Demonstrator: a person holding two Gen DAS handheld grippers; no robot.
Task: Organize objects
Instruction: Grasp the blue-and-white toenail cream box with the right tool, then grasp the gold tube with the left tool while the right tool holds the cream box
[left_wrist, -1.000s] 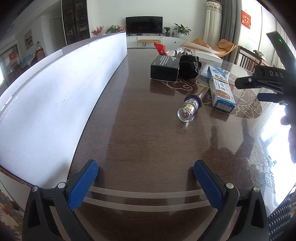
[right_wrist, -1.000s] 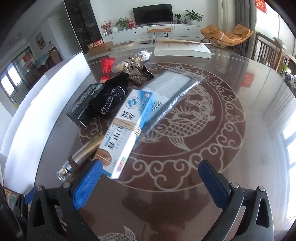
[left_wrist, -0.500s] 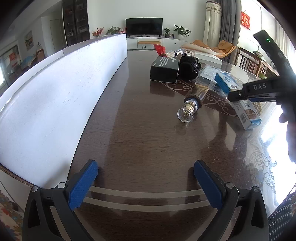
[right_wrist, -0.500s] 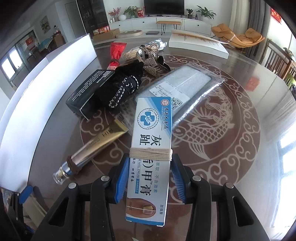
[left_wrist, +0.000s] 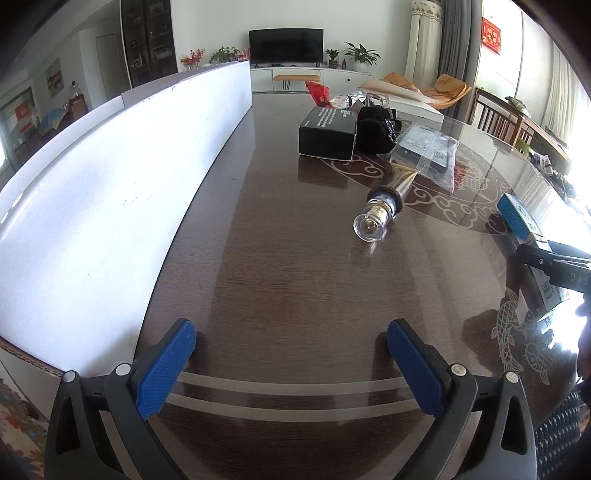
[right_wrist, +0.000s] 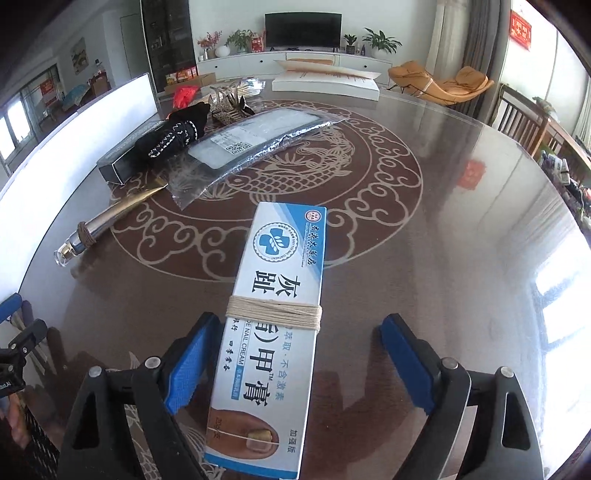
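Note:
A blue-and-white nail cream box (right_wrist: 275, 317), bound with string, lies on the table between my right gripper's (right_wrist: 299, 350) open fingers; the left finger is beside it and the right finger stands well clear. The box also shows in the left wrist view (left_wrist: 526, 229). My left gripper (left_wrist: 290, 354) is open and empty over bare table. A gold tube with a clear cap (left_wrist: 380, 210) (right_wrist: 107, 225) lies ahead of it. A plastic-wrapped flat pack (right_wrist: 255, 138), a black glove (right_wrist: 173, 131) and a black box (left_wrist: 327, 133) lie farther back.
A long white board (left_wrist: 110, 192) stands along the table's left side. A red packet (right_wrist: 184, 94) and a shiny ornament (right_wrist: 231, 105) sit at the far end, with a white flat box (right_wrist: 325, 79) behind. The table (right_wrist: 443, 221) has a glossy carp pattern.
My right gripper carried the nail cream box toward the near edge of the table, set it down and opened. The left gripper has not moved.

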